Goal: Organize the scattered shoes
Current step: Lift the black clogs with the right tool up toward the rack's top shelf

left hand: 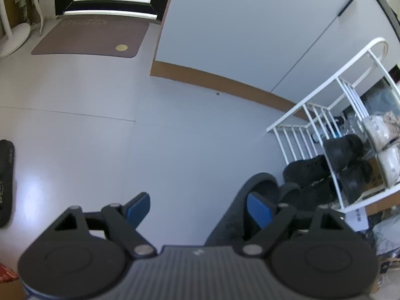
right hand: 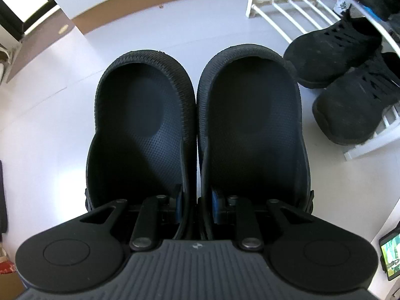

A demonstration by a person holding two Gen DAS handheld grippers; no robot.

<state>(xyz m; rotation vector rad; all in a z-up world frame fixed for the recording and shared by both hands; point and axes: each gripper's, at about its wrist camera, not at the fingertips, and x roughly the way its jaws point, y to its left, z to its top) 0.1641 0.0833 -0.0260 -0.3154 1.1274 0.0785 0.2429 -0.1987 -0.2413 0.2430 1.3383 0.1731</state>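
My right gripper [right hand: 196,200] is shut on a pair of dark slippers, pinching their two inner walls together. The left slipper [right hand: 145,115] and the right slipper [right hand: 250,115] hang side by side over the pale floor, heels pointing away from me. In the left wrist view, my left gripper [left hand: 198,208] stands open over bare floor with nothing between its blue pads. One of the held slippers [left hand: 232,215] shows behind its right finger. The white shoe rack [left hand: 325,90] [right hand: 275,7] stands to the right.
Two black sneakers [right hand: 332,57] sit on the rack's bottom tier, beside the held slippers. Higher tiers hold black slippers [left hand: 345,147] and beige shoes [left hand: 382,130]. A grey cabinet [left hand: 250,37] lines the wall, with a brown doormat [left hand: 87,37] far left. A black flat object [left hand: 6,180] lies at the left edge.
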